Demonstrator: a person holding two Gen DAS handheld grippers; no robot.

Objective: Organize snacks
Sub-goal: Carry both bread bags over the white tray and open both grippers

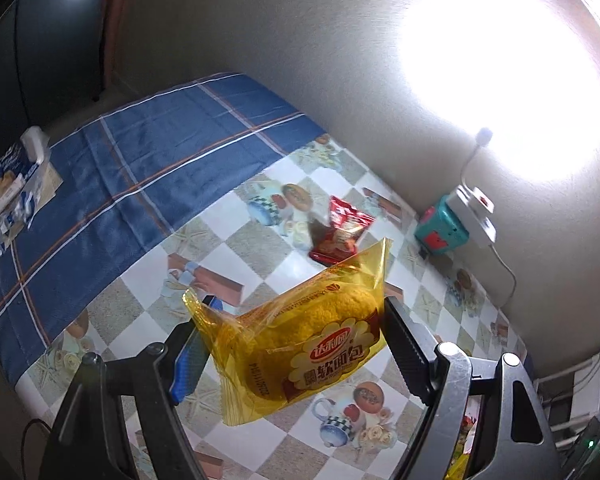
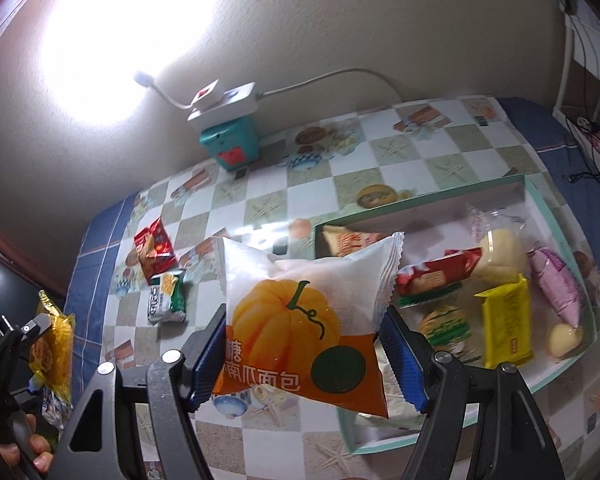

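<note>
Worktop [image 2: 420, 152] with a checkered picture-print plastic cover, blue plaid cloth [image 1: 140, 168] over its far-left end, wall behind with a bright lamp glare. On the right of the worktop sits an open teal-rimmed cardboard box [image 2: 420, 200], holding mixed snack packs: a pale round bun in clear wrap, a pink pack, a yellow pack, a red cracker pack and some others. My right gripper [image 2: 304, 344] is clamped on a white-and-orange pumpkin bread packet [image 2: 300, 312], both pads pressed into its sides, packet lifted above the worktop just left of the box. My left gripper [image 1: 292, 344] is closed on a yellow transparent soft bread packet [image 1: 308, 328], pads against both sides, packet hanging off the surface and tilted. Teal plastic toy block [image 2: 230, 142] with a white power strip [image 2: 224, 104] on top stands by the wall. Loose on the worktop: a small red snack packet [image 2: 152, 248], with a green-and-white cracker packet [image 2: 166, 296] just beside it.
</note>
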